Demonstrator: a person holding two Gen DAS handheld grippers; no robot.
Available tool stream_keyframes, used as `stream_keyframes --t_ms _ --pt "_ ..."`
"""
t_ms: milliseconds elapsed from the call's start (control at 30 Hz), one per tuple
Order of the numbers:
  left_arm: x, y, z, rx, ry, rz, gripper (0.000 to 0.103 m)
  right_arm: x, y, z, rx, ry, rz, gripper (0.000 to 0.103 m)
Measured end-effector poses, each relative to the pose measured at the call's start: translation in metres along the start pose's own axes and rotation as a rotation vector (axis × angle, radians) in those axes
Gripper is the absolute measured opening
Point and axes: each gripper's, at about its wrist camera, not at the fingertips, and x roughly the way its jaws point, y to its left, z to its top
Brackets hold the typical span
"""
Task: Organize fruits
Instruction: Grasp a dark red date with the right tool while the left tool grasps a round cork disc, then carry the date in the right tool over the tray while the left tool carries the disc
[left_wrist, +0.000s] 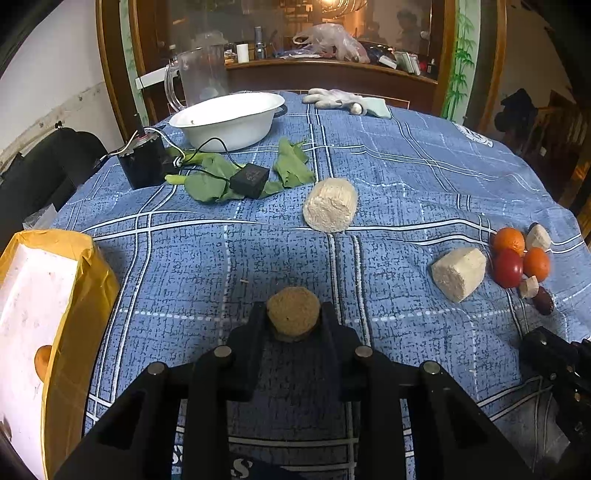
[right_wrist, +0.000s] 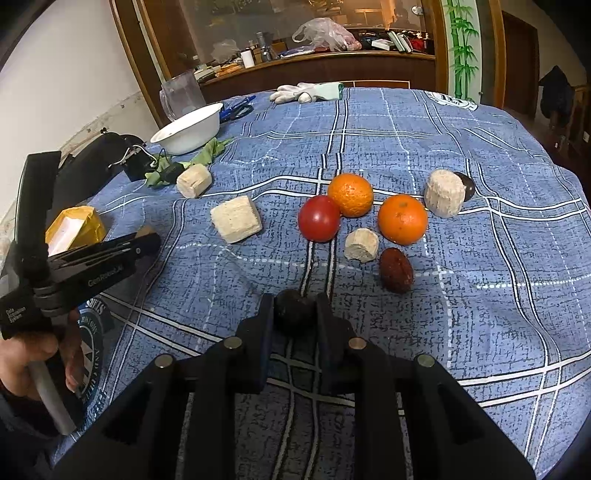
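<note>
Two grippers are each clamped on something round above the near edge of the table (right_wrist: 498, 155): the left gripper (left_wrist: 293, 314) grips a brownish, rough-skinned fruit (left_wrist: 293, 315), and the right gripper (right_wrist: 294, 308) grips a dark fruit (right_wrist: 294, 310). At the table's left edge stands a yellow-taped box (left_wrist: 74, 280) with an orange item (left_wrist: 42, 362) showing at its side. Toward the far left corner sit a white bowl (right_wrist: 188, 131) and green leaves (left_wrist: 210, 181). Pale blocks (right_wrist: 236, 219) lie mid-table. Rightward, a tomato (right_wrist: 318, 218), two oranges (right_wrist: 350, 195) and a reddish-brown fruit (right_wrist: 396, 270) cluster together.
</note>
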Motion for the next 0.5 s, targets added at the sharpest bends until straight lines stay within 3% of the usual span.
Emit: stream_keyframes --t_ms 500 --pt "-0.08 0.017 -0.044 -0.027 -0.067 -0.076 0.028 -0.024 0.015 -0.007 -0.046 -0.053 -0.063 0.023"
